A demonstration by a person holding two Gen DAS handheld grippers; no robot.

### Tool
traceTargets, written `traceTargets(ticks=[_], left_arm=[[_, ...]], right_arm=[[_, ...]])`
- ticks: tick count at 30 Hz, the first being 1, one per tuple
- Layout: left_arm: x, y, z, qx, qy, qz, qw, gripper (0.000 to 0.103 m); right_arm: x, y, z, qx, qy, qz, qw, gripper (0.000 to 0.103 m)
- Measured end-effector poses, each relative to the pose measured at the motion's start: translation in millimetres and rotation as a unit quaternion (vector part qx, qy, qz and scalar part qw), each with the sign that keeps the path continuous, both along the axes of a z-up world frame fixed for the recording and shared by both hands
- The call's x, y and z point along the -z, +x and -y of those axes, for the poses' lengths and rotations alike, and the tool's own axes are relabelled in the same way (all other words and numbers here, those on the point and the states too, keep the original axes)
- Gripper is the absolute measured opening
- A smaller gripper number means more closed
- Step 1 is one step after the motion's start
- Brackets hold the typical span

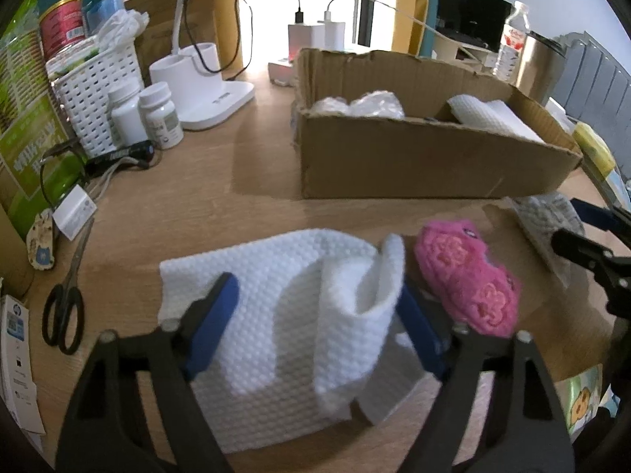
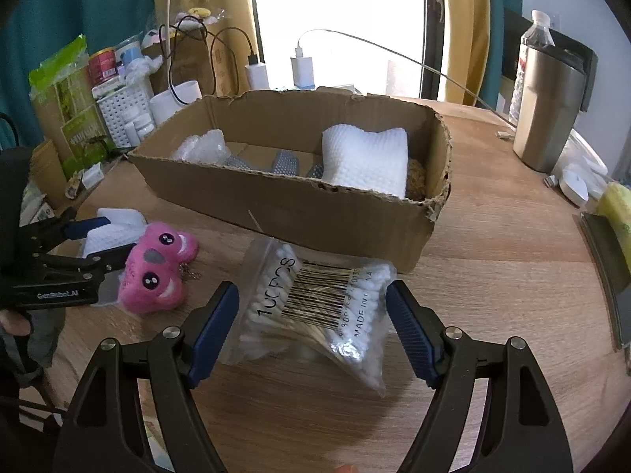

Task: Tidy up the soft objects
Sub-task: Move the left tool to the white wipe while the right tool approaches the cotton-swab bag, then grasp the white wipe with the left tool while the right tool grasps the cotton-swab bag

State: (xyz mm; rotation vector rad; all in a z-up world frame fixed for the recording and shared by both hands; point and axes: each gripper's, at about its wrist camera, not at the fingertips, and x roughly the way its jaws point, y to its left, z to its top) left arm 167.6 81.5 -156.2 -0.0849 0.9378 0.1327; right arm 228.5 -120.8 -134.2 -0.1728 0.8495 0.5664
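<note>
A white textured cloth [image 1: 260, 315] lies on the wooden table with one edge folded up. My left gripper [image 1: 315, 315] is open and straddles it, fingers on either side; it also shows in the right wrist view [image 2: 100, 236]. A pink plush toy [image 1: 469, 280] lies just right of the cloth and shows in the right wrist view [image 2: 157, 272]. My right gripper [image 2: 313, 315] is open around a clear bag of cotton swabs [image 2: 315, 307]. The cardboard box [image 2: 276, 205] behind holds a folded white cloth [image 2: 364, 159] and bubble wrap [image 2: 201, 148].
Scissors [image 1: 65, 311], pill bottles [image 1: 157, 118], a white basket [image 1: 98, 94] and a white lamp base [image 1: 205, 90] crowd the left. A steel tumbler [image 2: 546, 110] and water bottle [image 2: 530, 55] stand at the right. Chargers and cables sit behind the box.
</note>
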Motion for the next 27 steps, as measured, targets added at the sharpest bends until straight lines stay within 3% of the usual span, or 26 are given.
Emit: traceTargets(ticks=[6,10,15,27], left_arm=[[-4.6,-7.8,2.3,0.008,-0.011,0.011,0.9999,0.041],[-6.5,-14.4,0.7,0.009,-0.037,0.019,0.9991,0.028],[-8.5,-19.7,5.2,0.022,-0.059,0.025,0.9977,0.020],[-36.1,-30.7,17.3,0.040,-0.050,0.064,0.9959,0.013]], right_arm=[[8.7,5.7,-5.4,0.000,-0.017,-0.018,1.000,0.083],[9.6,6.3,-5.5,-0.007,-0.014,-0.025,1.000,0.083],[9.9,5.9,-4.6,-0.008,-0.009,-0.035,0.999,0.079],[-1.6,-6.4,2.5,-0.020,0.011,-0.026,0.999,0.075]])
